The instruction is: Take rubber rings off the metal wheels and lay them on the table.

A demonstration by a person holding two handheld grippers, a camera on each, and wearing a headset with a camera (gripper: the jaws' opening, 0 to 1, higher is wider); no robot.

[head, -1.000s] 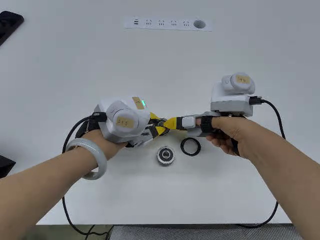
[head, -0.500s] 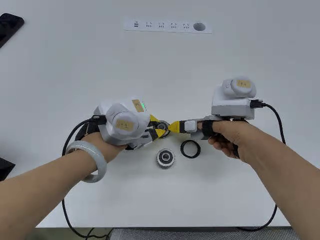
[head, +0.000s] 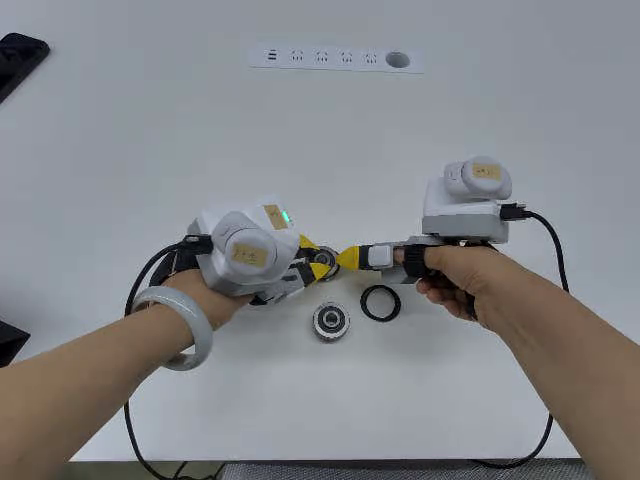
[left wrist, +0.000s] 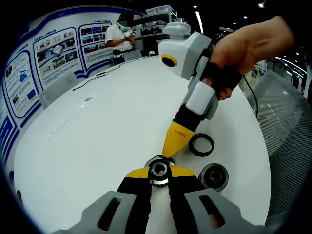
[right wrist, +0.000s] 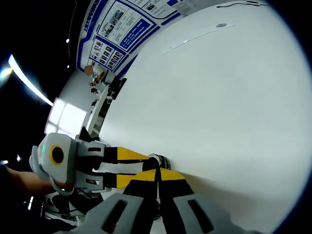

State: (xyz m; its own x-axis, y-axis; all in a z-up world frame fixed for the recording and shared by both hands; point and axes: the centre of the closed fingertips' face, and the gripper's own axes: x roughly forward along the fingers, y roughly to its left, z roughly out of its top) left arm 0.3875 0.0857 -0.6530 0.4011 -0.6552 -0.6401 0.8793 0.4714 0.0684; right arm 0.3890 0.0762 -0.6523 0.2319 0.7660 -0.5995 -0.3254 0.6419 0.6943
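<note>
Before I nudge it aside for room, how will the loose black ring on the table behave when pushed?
The black ring lies flat, so it will probably slide rather than roll. It looks thin and hollow, so likely light and floppy; a push may squash it oval. Rubber may drag on the table, perhaps bumping the wheel beside it.

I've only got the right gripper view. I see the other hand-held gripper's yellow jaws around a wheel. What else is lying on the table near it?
Observer: A loose rubber ring lies flat on the table, on the near side of the right hand-held gripper.
Operator: Any more wheels?
Observer: A second metal wheel lies beside that ring, not touching it.
Operator: Anything further back?
Observer: A white power strip lies along the far side of the table.
</note>
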